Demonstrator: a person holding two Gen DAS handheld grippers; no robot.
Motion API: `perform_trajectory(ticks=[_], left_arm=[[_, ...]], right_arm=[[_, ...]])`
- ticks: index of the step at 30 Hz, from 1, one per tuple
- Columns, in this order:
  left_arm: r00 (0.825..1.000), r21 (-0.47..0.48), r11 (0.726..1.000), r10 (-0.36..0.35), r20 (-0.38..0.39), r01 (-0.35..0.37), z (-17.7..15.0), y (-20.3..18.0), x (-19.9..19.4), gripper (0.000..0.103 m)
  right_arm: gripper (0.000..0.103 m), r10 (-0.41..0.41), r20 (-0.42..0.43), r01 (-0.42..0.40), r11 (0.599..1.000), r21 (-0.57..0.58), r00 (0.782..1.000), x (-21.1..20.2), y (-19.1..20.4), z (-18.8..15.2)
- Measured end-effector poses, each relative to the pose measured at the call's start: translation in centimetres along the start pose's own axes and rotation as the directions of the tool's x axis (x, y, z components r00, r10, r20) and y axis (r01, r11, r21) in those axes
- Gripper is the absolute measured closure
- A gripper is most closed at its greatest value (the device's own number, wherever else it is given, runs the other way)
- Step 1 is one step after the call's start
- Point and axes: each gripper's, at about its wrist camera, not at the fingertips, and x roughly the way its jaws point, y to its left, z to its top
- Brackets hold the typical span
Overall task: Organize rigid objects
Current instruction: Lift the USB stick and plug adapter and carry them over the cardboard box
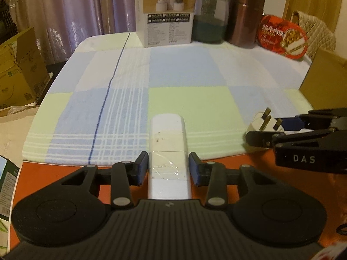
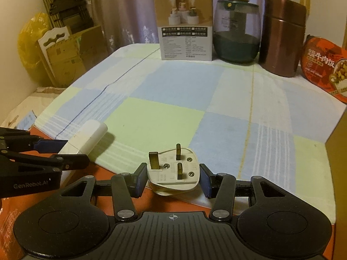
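Curtained room, table under checked cloth (image 2: 169, 117), orange board (image 1: 54, 169) at near edge.

Left gripper (image 1: 168, 168): jaws pinching white stick (image 1: 168, 149); stick lies lengthwise between pads, nose out past the tips over the cloth, rear end back toward the palm. Pads look pressed on both flanks.

Right gripper (image 2: 173, 178): jaws around plug (image 2: 173, 169), pins up. Left pad touching plug body; small gap seen at right pad, so grip not confirmed from this view. Plug sits mid-jaw, level w/ the tips, over board edge.

Step in hand (judged): carry both items to the row at the far side. Advice: keep stick level, as long overhang could let it pivot in the pads; firm up plug before lifting further; keep pins up, clear of the pads; hold grippers apart, as they sit close side by side.

Count, far beyond tips:
- box (image 2: 184, 26) ×1
- glass jar (image 2: 236, 32) ×1
- copper tin (image 2: 282, 36) ×1
- red tray (image 2: 325, 69) ×1
- brown carton (image 1: 325, 80) ×1, right of jaws
- stick ×1, plug ×1
- grippers ×2
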Motion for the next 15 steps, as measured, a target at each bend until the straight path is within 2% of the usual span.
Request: perform_trajectory(ticks=[6, 11, 15], left_arm=[[0.999, 0.005, 0.999, -0.038, 0.024, 0.038, 0.8, -1.8, -1.5, 0.068], [0.998, 0.017, 0.999, -0.038, 0.047, 0.038, 0.8, -3.5, -3.4, 0.068], [0.998, -0.013, 0.999, -0.034, 0.059, 0.034, 0.1, -4.3, -5.6, 0.068]], right_arm=[[0.056, -0.024, 0.020, 0.023, 0.999, 0.044, 1.000, -2.8, -0.7, 0.1], [0.056, -0.065, 0.047, 0.063, 0.997, 0.054, 0.997, -6.0, -1.3, -0.5], [0.056, -0.096, 0.073, 0.090, 0.992, 0.085, 0.993, -9.1, -2.0, -1.0]])
